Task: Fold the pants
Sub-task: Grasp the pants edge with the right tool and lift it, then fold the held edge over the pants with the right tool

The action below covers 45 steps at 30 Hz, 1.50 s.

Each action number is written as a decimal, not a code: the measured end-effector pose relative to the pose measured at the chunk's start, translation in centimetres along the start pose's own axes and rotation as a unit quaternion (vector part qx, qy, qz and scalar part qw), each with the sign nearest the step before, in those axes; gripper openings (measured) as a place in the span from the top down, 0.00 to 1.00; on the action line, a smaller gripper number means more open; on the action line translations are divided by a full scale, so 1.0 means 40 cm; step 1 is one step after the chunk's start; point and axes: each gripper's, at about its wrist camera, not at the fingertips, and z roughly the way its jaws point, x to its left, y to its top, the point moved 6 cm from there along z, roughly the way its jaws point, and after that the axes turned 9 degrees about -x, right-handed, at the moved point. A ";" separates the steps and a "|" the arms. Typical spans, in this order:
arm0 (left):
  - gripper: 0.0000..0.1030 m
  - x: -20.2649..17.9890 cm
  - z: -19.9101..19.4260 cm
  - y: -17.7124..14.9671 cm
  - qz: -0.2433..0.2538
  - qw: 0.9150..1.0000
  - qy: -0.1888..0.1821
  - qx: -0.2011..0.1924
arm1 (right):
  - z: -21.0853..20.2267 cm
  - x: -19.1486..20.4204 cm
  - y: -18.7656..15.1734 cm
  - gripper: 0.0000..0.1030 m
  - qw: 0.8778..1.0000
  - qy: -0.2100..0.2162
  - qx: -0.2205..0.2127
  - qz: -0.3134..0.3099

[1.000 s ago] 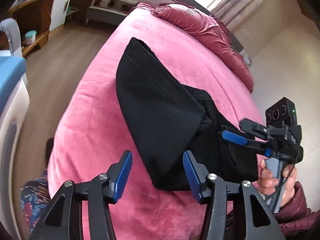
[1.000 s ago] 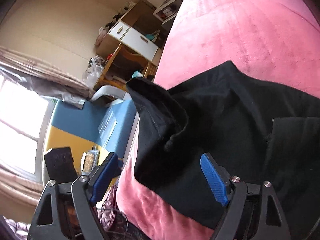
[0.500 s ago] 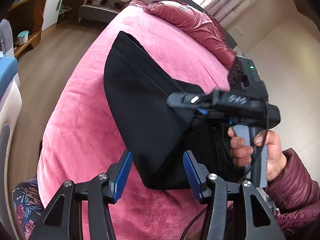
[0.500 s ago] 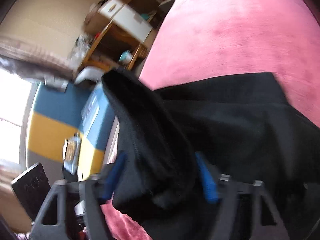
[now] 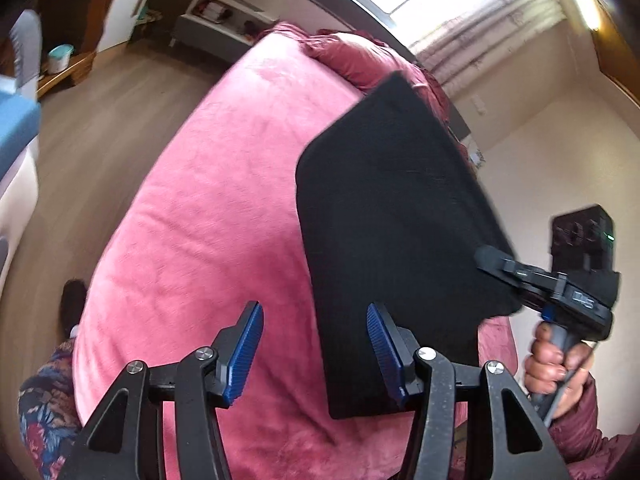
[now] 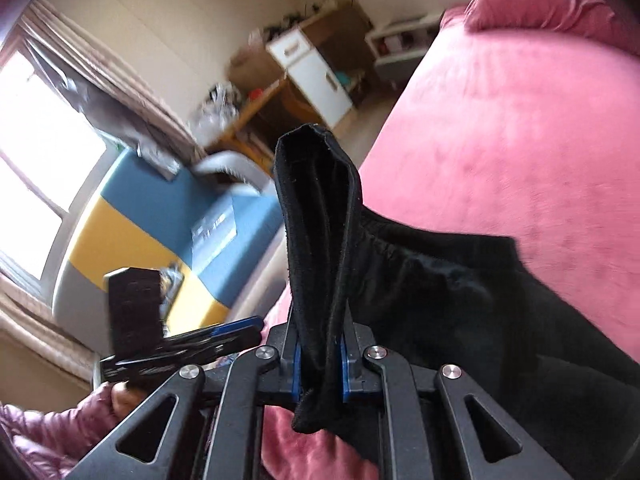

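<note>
The black pants (image 5: 392, 220) lie on the pink bed (image 5: 208, 200) as a folded slab, its far part lifted. My left gripper (image 5: 316, 344) is open and empty, just left of the pants' near edge. My right gripper (image 6: 320, 364) is shut on a bunched fold of the pants (image 6: 320, 240), which stands up between its blue pads; the rest of the cloth (image 6: 460, 300) trails to the right over the bed. In the left wrist view the right gripper (image 5: 496, 260) grips the pants' right edge.
A crumpled pink duvet (image 5: 352, 60) lies at the head of the bed. Wooden floor (image 5: 100, 120) and shelves lie to the left of the bed. A blue and yellow mat (image 6: 160, 232) and a desk (image 6: 260, 108) stand beyond the bed's edge.
My right gripper has closed on the pants' fold and lifted it up and over to the right. The pants now form a narrower slab. My left gripper stays open.
</note>
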 end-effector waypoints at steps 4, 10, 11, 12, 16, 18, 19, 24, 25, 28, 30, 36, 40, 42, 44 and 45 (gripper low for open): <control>0.47 -0.080 0.045 -0.015 0.024 0.999 -0.033 0.016 | -0.137 -0.020 0.009 0.87 0.999 -0.016 -0.048 0.011; 0.47 -0.198 0.110 -0.047 0.056 0.994 -0.086 0.042 | -0.340 -0.071 -0.005 0.87 0.991 -0.056 -0.117 0.035; 0.47 -0.213 0.119 -0.053 0.060 0.993 -0.092 0.048 | -0.364 -0.079 -0.012 0.87 0.990 -0.063 -0.122 0.040; 0.47 -0.228 0.129 -0.063 0.064 0.991 -0.101 0.055 | -0.395 -0.100 -0.028 0.87 0.987 -0.076 -0.130 0.049; 0.47 -0.286 0.182 -0.099 0.091 0.985 -0.120 0.088 | -0.461 -0.175 -0.091 0.87 0.979 -0.123 -0.139 0.089; 0.47 -0.308 0.204 -0.123 0.106 0.981 -0.124 0.108 | -0.482 -0.227 -0.134 0.87 0.973 -0.143 -0.136 0.117; 0.47 -0.320 0.217 -0.140 0.117 0.978 -0.125 0.119 | -0.493 -0.259 -0.163 0.87 0.969 -0.158 -0.134 0.133; 0.47 -0.353 0.268 -0.207 0.173 0.967 -0.098 0.157 | -0.512 -0.404 -0.289 0.87 0.950 -0.211 -0.115 0.200; 0.47 -0.360 0.277 -0.222 0.187 0.965 -0.090 0.162 | -0.510 -0.425 -0.310 0.87 0.946 -0.218 -0.110 0.211; 0.47 -0.376 0.301 -0.257 0.234 0.956 -0.052 0.169 | -0.506 -0.494 -0.368 0.87 0.936 -0.231 -0.101 0.244; 0.44 -0.389 0.310 -0.274 0.257 0.951 -0.035 0.168 | -0.501 -0.514 -0.384 0.87 0.934 -0.233 -0.100 0.250; 0.39 -0.411 0.316 -0.303 0.302 0.940 0.000 0.157 | -0.497 -0.525 -0.386 0.80 0.934 -0.235 -0.097 0.252; 0.39 -0.418 0.298 -0.316 0.311 0.938 0.010 0.152 | -0.517 -0.502 -0.377 0.71 0.933 -0.249 -0.093 0.244; 0.39 -0.428 0.303 -0.322 0.318 0.936 0.017 0.148 | -0.536 -0.488 -0.378 0.71 0.931 -0.257 -0.092 0.241; 0.39 -0.434 0.299 -0.328 0.324 0.935 0.021 0.144 | -0.559 -0.474 -0.384 0.71 0.929 -0.274 -0.092 0.232; 0.39 -0.439 0.296 -0.332 0.329 0.934 0.023 0.140 | -0.571 -0.466 -0.383 0.71 0.928 -0.283 -0.095 0.224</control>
